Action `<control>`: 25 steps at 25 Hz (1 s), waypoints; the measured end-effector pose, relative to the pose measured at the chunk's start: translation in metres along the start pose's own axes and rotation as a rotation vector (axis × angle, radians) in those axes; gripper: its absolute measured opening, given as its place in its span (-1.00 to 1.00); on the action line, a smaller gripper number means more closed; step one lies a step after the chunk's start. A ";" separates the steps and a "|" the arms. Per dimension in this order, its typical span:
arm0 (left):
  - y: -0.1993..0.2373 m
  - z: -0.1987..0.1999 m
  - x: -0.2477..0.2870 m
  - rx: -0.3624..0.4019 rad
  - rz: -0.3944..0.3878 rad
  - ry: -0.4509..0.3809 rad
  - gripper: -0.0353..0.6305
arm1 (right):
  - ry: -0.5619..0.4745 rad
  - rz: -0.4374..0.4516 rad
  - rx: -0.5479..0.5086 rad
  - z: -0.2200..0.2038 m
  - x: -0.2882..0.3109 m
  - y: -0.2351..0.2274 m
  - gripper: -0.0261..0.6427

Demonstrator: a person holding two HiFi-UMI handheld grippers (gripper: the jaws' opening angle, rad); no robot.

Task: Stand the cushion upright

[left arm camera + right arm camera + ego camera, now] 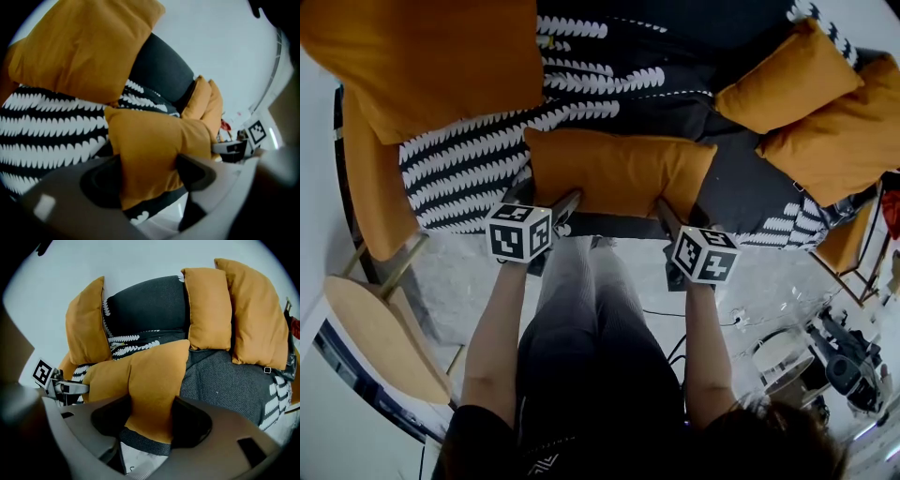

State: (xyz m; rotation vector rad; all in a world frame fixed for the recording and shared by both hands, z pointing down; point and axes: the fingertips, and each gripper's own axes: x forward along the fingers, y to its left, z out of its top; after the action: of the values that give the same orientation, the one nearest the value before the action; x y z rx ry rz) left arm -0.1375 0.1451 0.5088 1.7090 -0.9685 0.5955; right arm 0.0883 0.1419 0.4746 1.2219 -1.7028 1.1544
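From the head view, the cushion [619, 173] lies flat along the near edge of the sofa [741, 187], partly on a black-and-white patterned throw [478, 159]. My left gripper [546, 199] bites its near left corner and my right gripper [675, 220] its near right corner. In the left gripper view, my left gripper [150, 171] is clenched on the cushion [154, 150]. The mustard cloth bulges plump and smooth between the dark pads, with only a fold of one end in the bite. In the right gripper view, my right gripper [147, 420] likewise squeezes the cushion [150, 380], and the soft stuffing is pinched into a waist above the sofa's coarse grey weave. Two more cushions [206, 308] lean against the far backrest to the right. I reckon the risk lies in that yielding filling. As I tip the cushion up, it may slump in the middle or slide out of one bite. Set too close to the near edge, it could flop forward off the seat.
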 end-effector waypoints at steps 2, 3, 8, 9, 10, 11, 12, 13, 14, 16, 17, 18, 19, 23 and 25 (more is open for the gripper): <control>-0.001 0.002 0.004 -0.002 0.008 0.001 0.16 | -0.003 0.001 -0.001 0.002 0.001 -0.003 -0.15; -0.003 0.003 0.003 -0.003 0.011 -0.001 0.14 | -0.006 0.002 -0.003 0.004 0.000 -0.003 -0.15; -0.016 0.020 -0.016 0.024 0.016 -0.036 0.12 | -0.044 0.014 -0.012 0.019 -0.020 0.001 -0.15; -0.019 0.025 -0.022 0.031 0.019 -0.045 0.12 | -0.054 0.019 -0.011 0.023 -0.025 0.003 -0.15; -0.022 0.030 -0.028 0.038 0.023 -0.054 0.12 | -0.062 0.024 -0.011 0.027 -0.030 0.005 -0.14; -0.024 0.035 -0.034 0.043 0.027 -0.063 0.12 | -0.070 0.028 -0.012 0.032 -0.035 0.008 -0.14; -0.026 0.040 -0.041 0.048 0.030 -0.073 0.12 | -0.080 0.031 -0.014 0.037 -0.039 0.011 -0.14; -0.028 0.046 -0.046 0.054 0.031 -0.085 0.12 | -0.091 0.033 -0.018 0.042 -0.044 0.014 -0.14; -0.030 0.052 -0.052 0.060 0.032 -0.098 0.12 | -0.103 0.035 -0.022 0.048 -0.049 0.017 -0.14; -0.037 0.064 -0.062 0.070 0.031 -0.121 0.12 | -0.126 0.037 -0.029 0.060 -0.061 0.020 -0.14; -0.041 0.069 -0.066 0.074 0.029 -0.131 0.12 | -0.135 0.036 -0.032 0.065 -0.067 0.021 -0.14; -0.044 0.074 -0.071 0.078 0.026 -0.141 0.12 | -0.144 0.033 -0.034 0.070 -0.073 0.022 -0.14; -0.047 0.079 -0.075 0.084 0.021 -0.150 0.12 | -0.153 0.029 -0.036 0.074 -0.079 0.024 -0.14; -0.057 0.100 -0.090 0.112 -0.004 -0.190 0.12 | -0.195 0.009 -0.041 0.092 -0.099 0.030 -0.13; -0.064 0.111 -0.096 0.127 -0.014 -0.211 0.12 | -0.222 0.001 -0.047 0.102 -0.111 0.031 -0.13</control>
State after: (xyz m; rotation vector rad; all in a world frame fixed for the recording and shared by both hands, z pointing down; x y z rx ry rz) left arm -0.1448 0.0806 0.3625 1.9187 -1.0850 0.4828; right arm 0.0835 0.0841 0.3327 1.3612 -1.8818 1.0035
